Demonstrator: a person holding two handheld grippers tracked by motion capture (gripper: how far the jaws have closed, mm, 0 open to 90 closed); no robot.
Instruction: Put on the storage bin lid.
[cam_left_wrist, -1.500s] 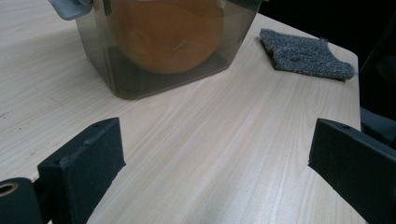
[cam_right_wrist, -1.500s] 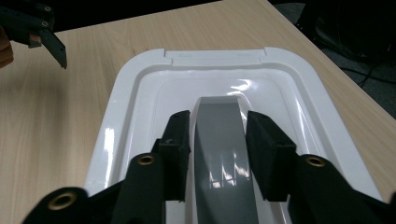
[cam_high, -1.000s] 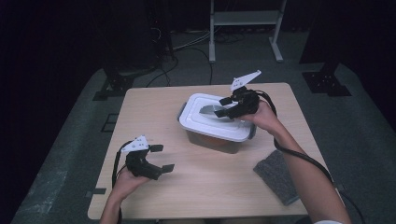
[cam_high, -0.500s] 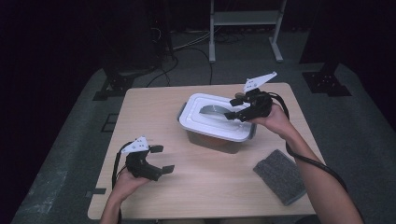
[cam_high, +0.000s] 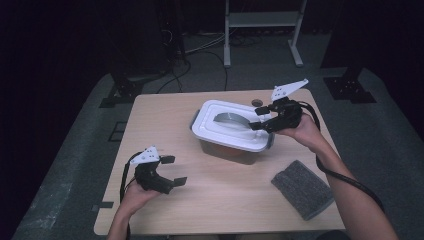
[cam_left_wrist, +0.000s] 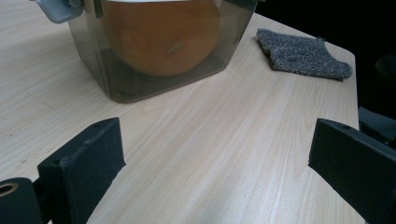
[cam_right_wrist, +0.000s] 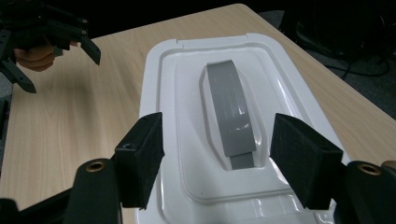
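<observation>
A: Right gripper (cam_high: 260, 118) has backed off toward the right end of the lid vs a sec ago, when it sat over the middle of the grey handle (cam_high: 231, 120). Jaws have just been opening, and nothing's between them now: in the right gripper view the pads (cam_right_wrist: 140, 156) stand either side of the handle's near end, apart from it, no contact.

B: So it let go of the handle?

A: Looks like it. Handle lies flat in the lid's recess. White lid (cam_high: 212, 131) sits square on the container (cam_high: 227, 152), so my read is the lid's been seated or pressed and the right hand is clearing off.

B: Where's the box itself?

A: Centre of the table (cam_high: 165, 115), slightly to the right side, hasn't shifted over the last sec. Left gripper view shows its tinted wall w/ something round and orange (cam_left_wrist: 161, 39) inside, and a grey latch (cam_left_wrist: 56, 9) at the corner, sticking out, can't tell if it's clipped.

B: Left side doing anything?

A: Left gripper (cam_high: 171, 170) is parked near the table's front left, same spot as before, jaws wide apart, empty, pointed at the box. Grey cloth (cam_high: 302, 189) lies front right, untouched.

B: Next?

A: Prob the side latches, if they're still loose. That's a guess.
</observation>
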